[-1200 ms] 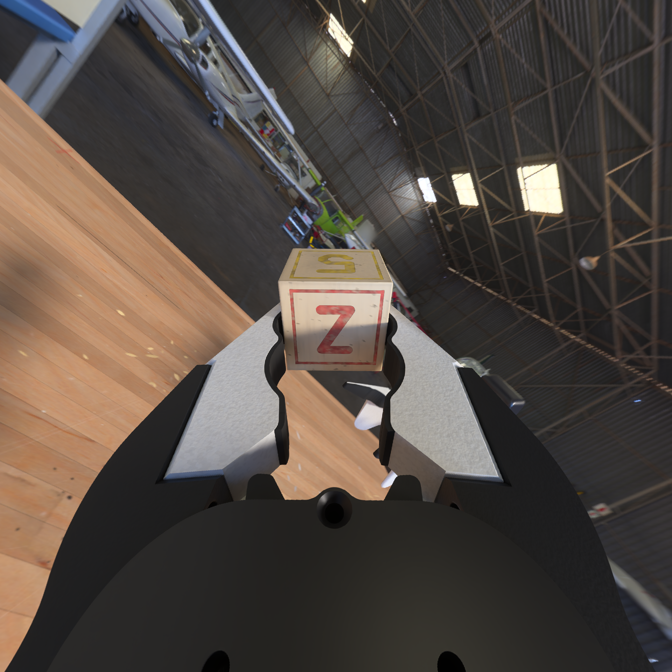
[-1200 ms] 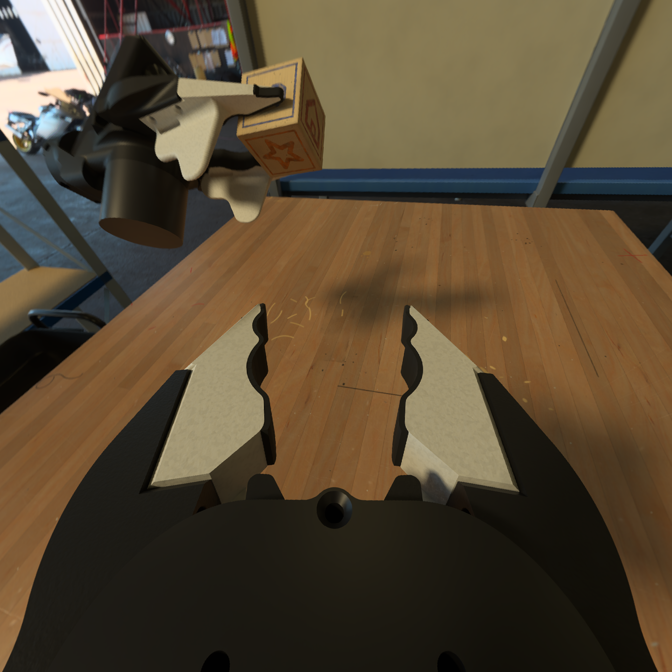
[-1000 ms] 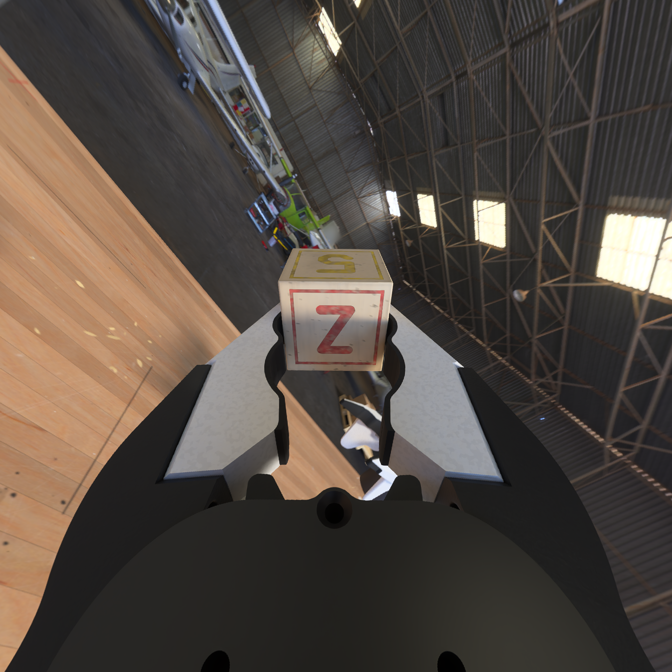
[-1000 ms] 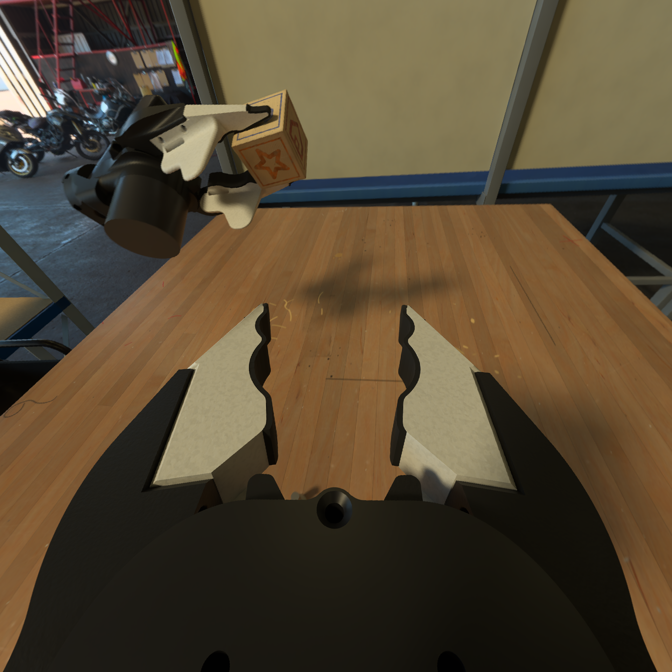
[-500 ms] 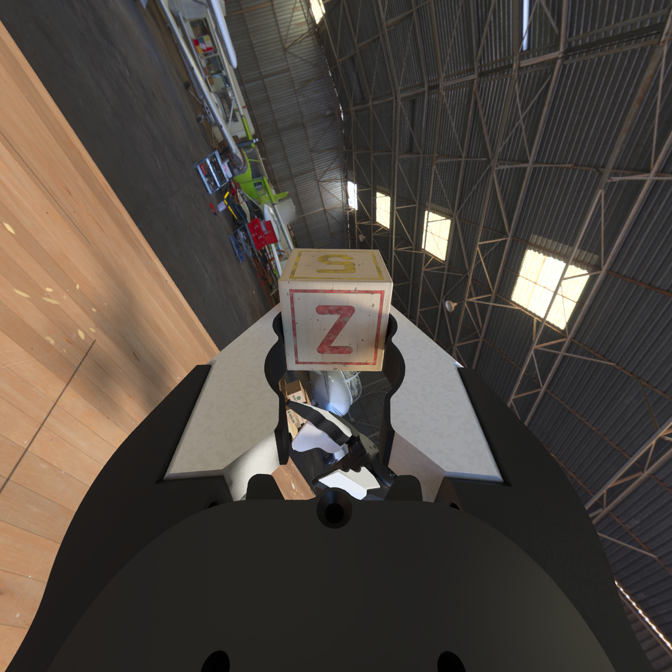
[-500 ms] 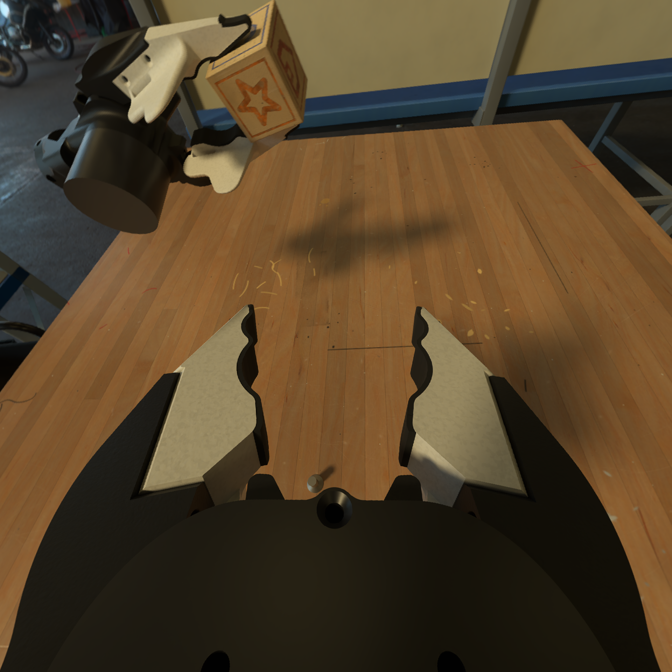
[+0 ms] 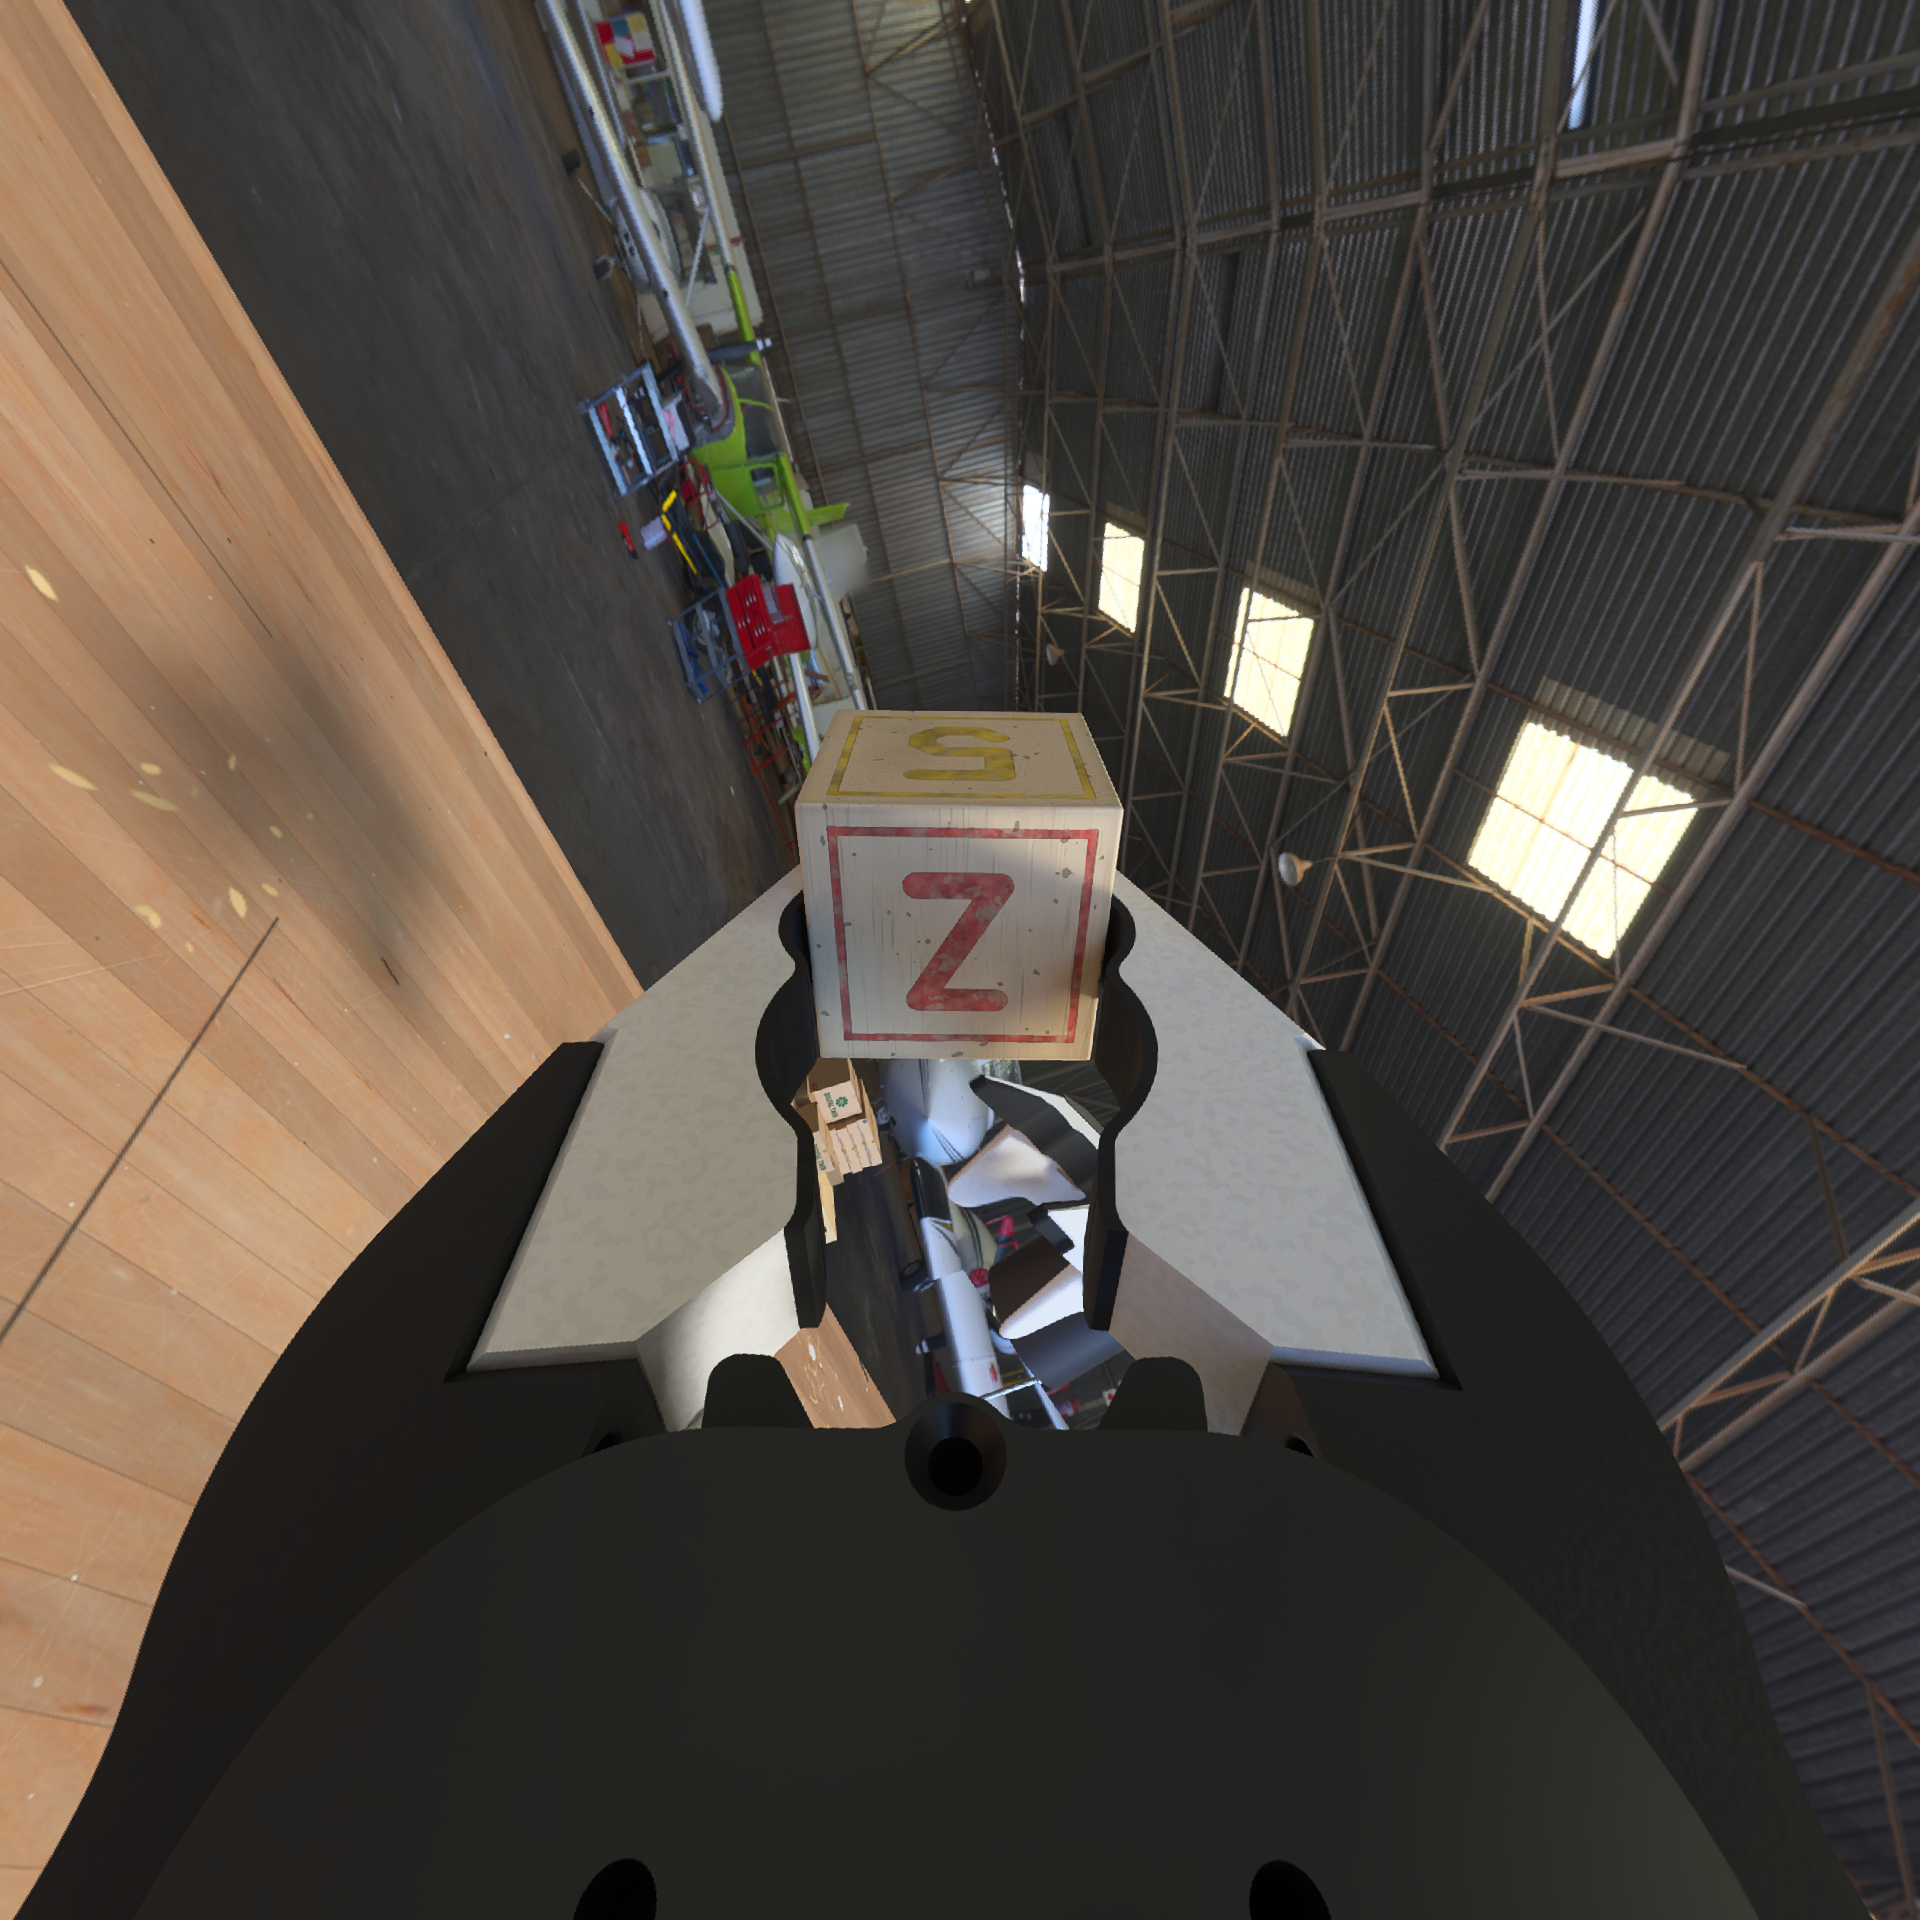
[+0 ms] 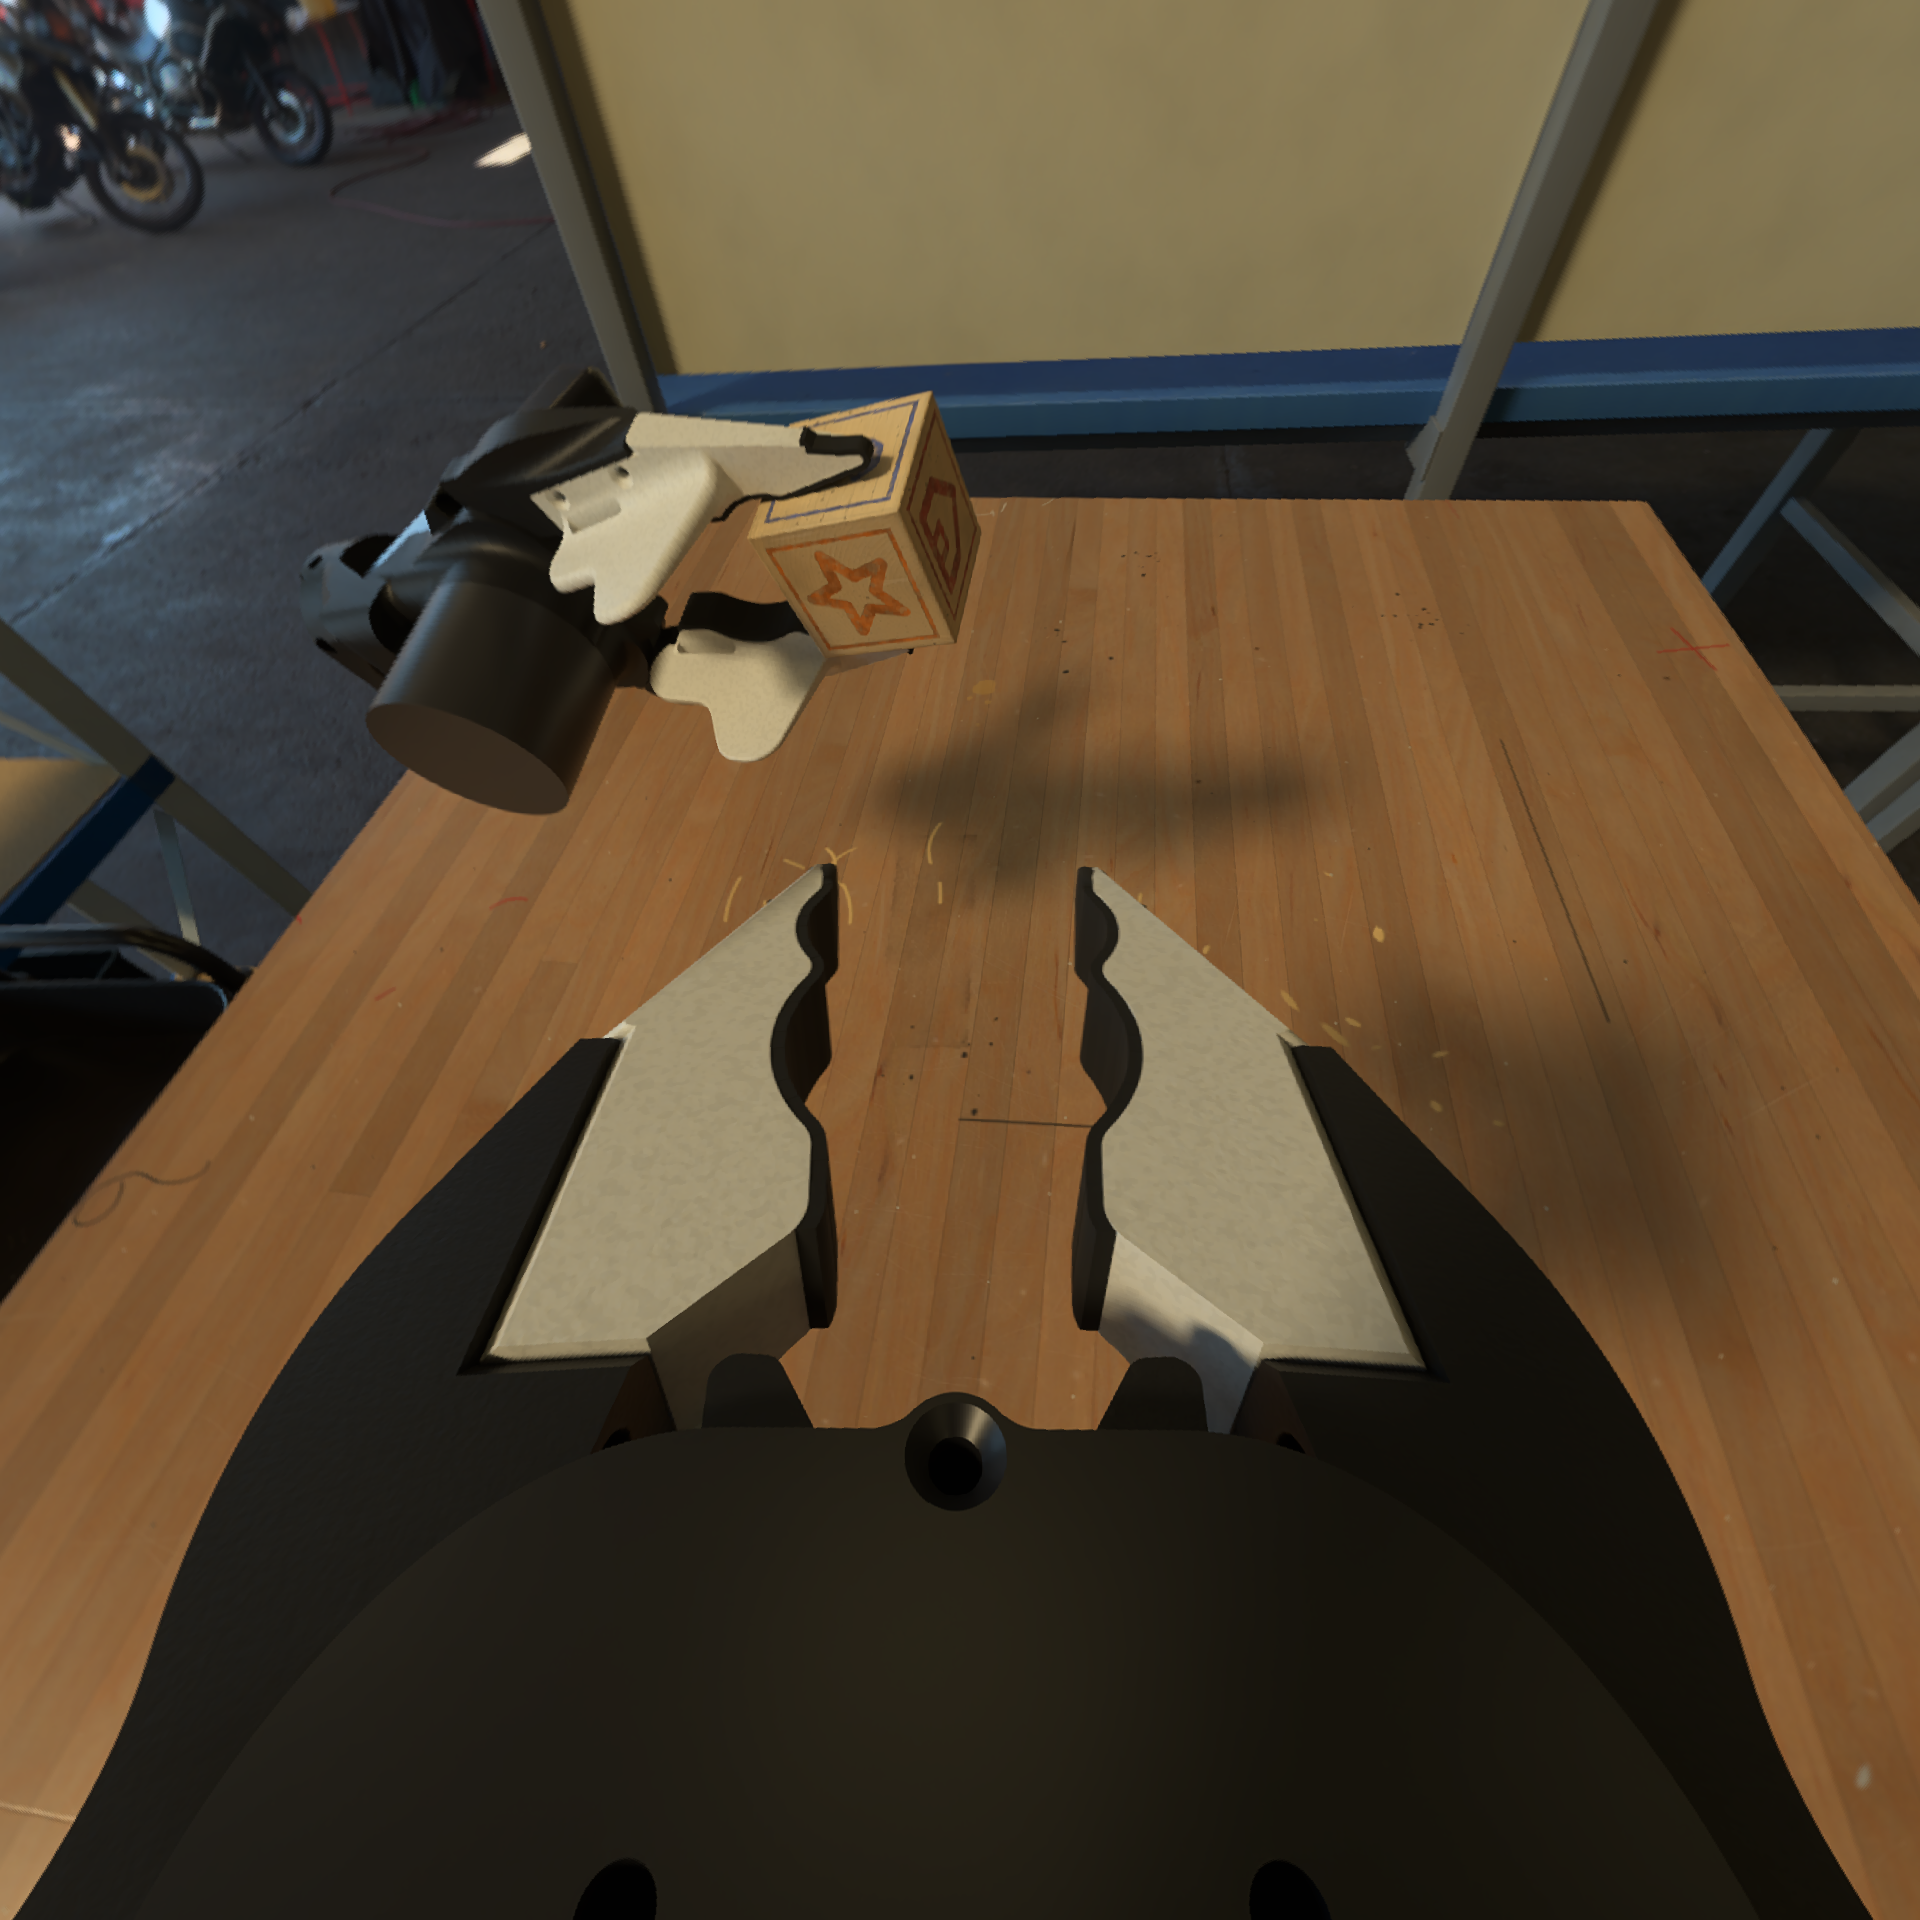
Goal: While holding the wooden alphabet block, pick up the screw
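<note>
My left gripper (image 7: 956, 906) is shut on the wooden alphabet block (image 7: 961, 774), which sits between its fingertips in the air, off the edge of the wooden table (image 7: 156, 935). In the right wrist view the same left gripper (image 8: 821, 549) holds the block (image 8: 904, 540) above the table's far left corner. My right gripper (image 8: 956, 894) is open, with a narrow empty gap between its jaws, and hovers over the middle of the table (image 8: 1351, 831). The screw does not show in either view.
The table's left edge drops to a dark seat or bin (image 8: 104, 1039) and a blue frame. Yellow wall panels (image 8: 1039, 187) stand behind the far edge. Motorcycles (image 8: 104, 135) stand far off on the hangar floor.
The right gripper's jaws have narrowed, and the small screw that showed at their base half a second ago is out of view. The left gripper with the block now appears lower and farther off.
</note>
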You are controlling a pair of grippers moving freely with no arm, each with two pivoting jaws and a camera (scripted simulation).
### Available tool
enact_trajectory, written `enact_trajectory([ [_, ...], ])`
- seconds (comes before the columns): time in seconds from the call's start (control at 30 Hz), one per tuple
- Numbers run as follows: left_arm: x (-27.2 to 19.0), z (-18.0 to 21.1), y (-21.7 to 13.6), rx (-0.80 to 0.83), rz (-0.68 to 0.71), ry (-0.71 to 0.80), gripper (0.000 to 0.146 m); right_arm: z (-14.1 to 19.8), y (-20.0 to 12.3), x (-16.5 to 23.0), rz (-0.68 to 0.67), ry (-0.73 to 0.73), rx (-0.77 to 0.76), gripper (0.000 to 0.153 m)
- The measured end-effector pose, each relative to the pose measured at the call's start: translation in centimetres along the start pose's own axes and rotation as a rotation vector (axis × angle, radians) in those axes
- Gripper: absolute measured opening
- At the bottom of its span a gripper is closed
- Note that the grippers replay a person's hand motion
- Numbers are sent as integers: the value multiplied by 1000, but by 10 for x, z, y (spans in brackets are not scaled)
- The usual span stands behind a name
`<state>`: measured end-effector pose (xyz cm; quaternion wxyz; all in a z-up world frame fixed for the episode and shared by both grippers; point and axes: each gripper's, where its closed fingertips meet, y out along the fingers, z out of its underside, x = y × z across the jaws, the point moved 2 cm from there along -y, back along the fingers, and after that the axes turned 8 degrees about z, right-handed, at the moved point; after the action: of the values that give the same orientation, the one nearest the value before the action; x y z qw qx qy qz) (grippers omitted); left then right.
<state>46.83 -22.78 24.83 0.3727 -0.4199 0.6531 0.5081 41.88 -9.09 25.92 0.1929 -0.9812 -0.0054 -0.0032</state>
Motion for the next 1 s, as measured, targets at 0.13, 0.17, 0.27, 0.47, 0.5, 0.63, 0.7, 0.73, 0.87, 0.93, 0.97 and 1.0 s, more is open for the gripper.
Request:
enact_trajectory([
  [0.13,1,-1,0,0,5,-5,52,4,-16,-2,32,70,-12,33],
  [0.17,1,-1,0,1,8,-5,52,8,-23,-5,50,83,-9,33],
  [0.27,2,-1,0,6,12,1,52,40,-50,-18,121,93,81,30],
  [0.47,1,-1,1,20,8,20,52,176,-62,-13,135,158,457,25],
  [0.5,0,-1,1,24,4,29,52,196,-56,-6,99,198,493,24],
  [0.63,0,0,3,39,-6,66,52,237,-21,18,76,225,518,28],
  [0.7,0,0,3,39,-10,84,52,244,-9,21,112,171,531,28],
  [0.73,0,0,3,41,-10,89,52,245,-4,21,142,133,532,27],
  [0.87,-1,2,3,49,-18,137,52,243,4,25,147,74,525,20],
  [0.93,-2,3,4,58,-16,150,52,245,5,27,129,55,551,19],
  [0.97,-2,3,4,60,-15,158,52,246,6,28,130,41,562,19],
  [1.0,-3,4,4,63,-15,167,52,246,7,28,131,29,564,19],
])
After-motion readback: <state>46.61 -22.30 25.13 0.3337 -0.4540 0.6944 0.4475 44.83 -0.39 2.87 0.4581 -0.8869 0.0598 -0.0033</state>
